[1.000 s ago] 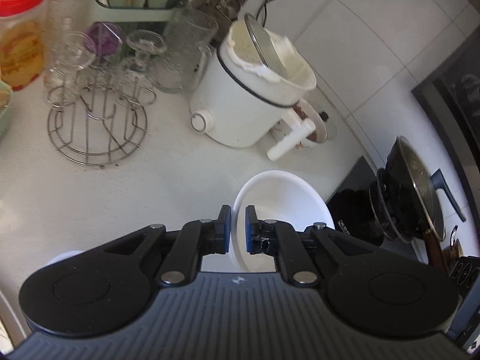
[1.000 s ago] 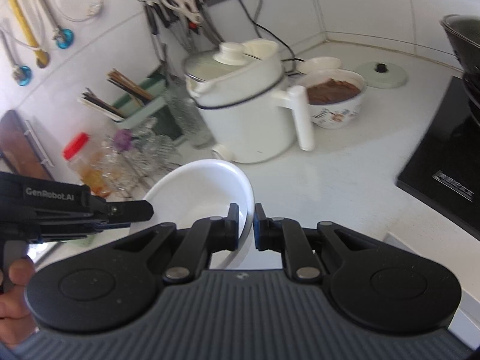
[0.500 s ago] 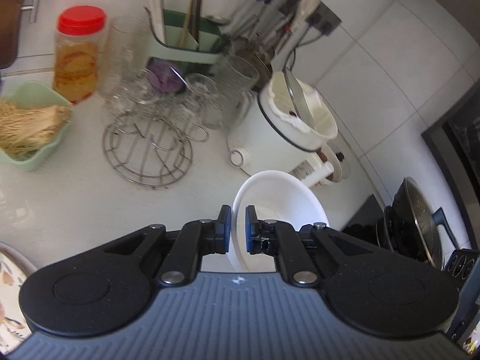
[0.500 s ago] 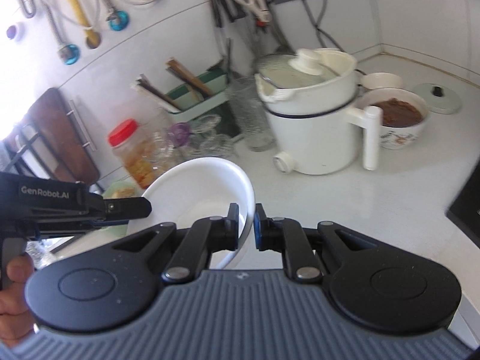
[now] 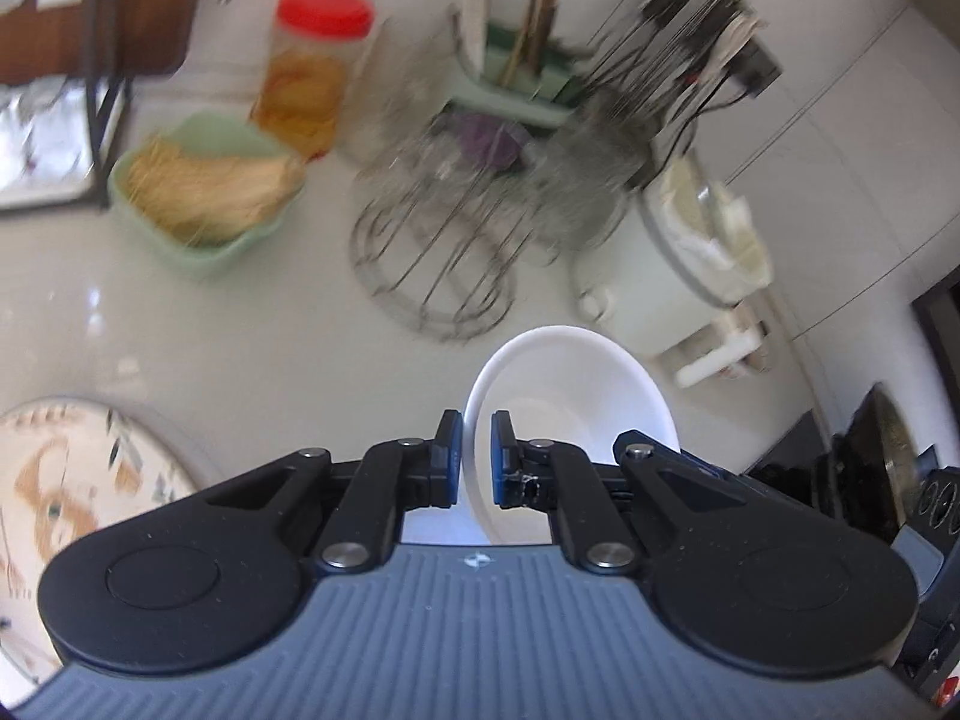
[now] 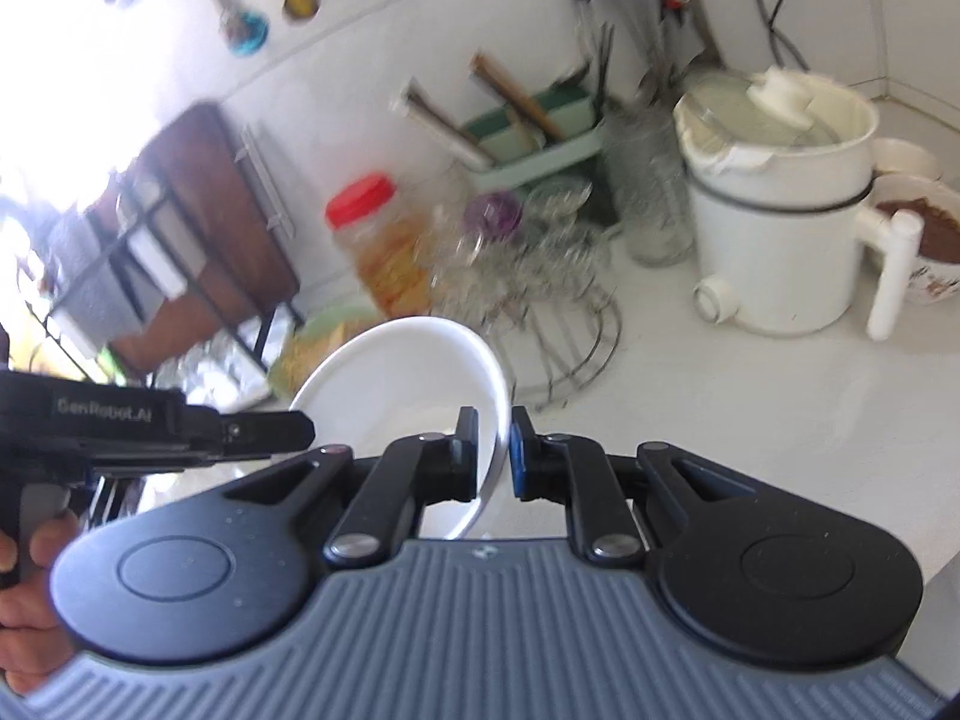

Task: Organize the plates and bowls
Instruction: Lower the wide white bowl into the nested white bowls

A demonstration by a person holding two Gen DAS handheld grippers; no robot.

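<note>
A white bowl (image 5: 570, 396) is held in the air above the counter by both grippers. My left gripper (image 5: 477, 456) is shut on its near rim. My right gripper (image 6: 493, 450) is shut on the opposite rim of the same bowl (image 6: 402, 384). The left gripper's body (image 6: 180, 432) shows at the left of the right wrist view, reaching to the bowl's left side. A patterned plate (image 5: 66, 492) lies on the counter at the lower left of the left wrist view.
A green dish of noodles (image 5: 204, 192), a red-lidded jar (image 5: 312, 78), a wire rack with glasses (image 5: 438, 252), a white electric pot (image 6: 786, 204) and a bowl of brown food (image 6: 924, 234) stand on the counter. A dark stove (image 5: 864, 468) is at the right.
Both grippers have carried the bowl to the left along the counter, away from the stove and pot. The noodle dish and patterned plate have come into view.
</note>
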